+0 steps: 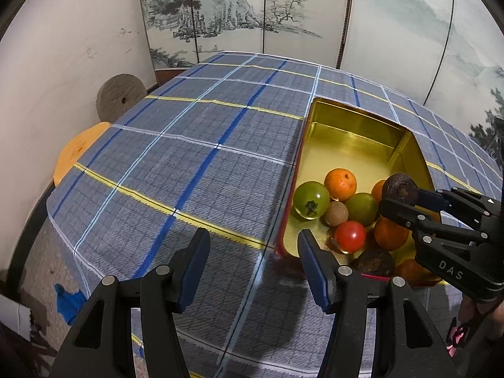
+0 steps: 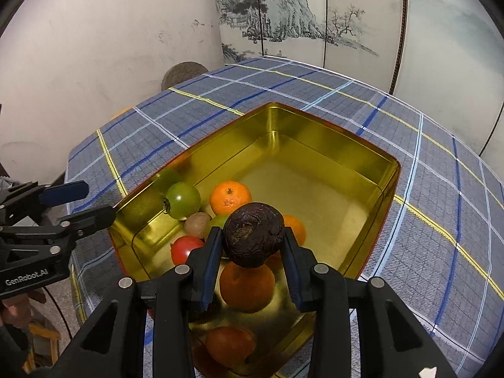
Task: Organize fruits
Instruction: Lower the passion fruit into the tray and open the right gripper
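round dark fruit (image 2: 254, 239), axis unclear

"DAS" in pale letters on the black body of the right gripper (image 1: 400, 203), seen from the left wrist, just right of the gold tin (image 1: 352, 145). "GenRobot.AI" in white on the black body of the left gripper (image 2: 83, 203), seen from the right wrist, left of the tin. No other text readable.

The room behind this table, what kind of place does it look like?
Probably a home room or a staged household set: a folding screen painted with ink landscapes, a table with a plaid cloth, and scuffed white walls.
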Motion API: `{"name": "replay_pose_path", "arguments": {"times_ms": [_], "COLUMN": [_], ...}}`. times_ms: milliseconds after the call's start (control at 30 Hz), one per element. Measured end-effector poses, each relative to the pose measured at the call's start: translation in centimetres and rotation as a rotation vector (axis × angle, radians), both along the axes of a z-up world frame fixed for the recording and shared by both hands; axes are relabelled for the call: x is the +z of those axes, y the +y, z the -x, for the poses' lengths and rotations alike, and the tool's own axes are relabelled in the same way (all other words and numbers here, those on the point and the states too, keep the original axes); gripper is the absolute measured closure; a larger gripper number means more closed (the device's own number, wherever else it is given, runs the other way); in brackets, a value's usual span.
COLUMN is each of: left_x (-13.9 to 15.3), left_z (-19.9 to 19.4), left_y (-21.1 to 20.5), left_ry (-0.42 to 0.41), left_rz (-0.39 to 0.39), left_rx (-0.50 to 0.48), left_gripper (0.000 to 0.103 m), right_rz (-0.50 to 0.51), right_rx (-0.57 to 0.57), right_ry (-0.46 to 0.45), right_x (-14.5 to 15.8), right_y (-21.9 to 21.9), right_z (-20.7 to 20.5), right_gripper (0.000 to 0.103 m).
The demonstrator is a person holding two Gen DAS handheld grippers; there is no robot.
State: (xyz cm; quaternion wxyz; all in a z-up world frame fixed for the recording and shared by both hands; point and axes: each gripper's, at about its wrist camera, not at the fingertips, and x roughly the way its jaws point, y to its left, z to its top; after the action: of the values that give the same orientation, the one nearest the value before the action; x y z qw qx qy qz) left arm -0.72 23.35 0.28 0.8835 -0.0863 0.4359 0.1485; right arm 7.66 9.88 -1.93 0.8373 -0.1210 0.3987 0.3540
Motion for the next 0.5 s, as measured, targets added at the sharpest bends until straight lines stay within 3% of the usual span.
{"name": "replay_pose_path", "arguments": {"times_ms": [500], "left_x": [-0.14], "left_z": [0.37], "left_y": [0.24], "left_ry": [0.0], "left_rz": [0.003], "left_rx": [-0.003], "left_gripper": [0.044], "right_rz": [0.02], "right_rx": [-0.026], "right_ry": [0.005], "right_x": [-0.81], "right_y": [-0.05], "right_z": [-0.04], "right_gripper": [0.068]}}
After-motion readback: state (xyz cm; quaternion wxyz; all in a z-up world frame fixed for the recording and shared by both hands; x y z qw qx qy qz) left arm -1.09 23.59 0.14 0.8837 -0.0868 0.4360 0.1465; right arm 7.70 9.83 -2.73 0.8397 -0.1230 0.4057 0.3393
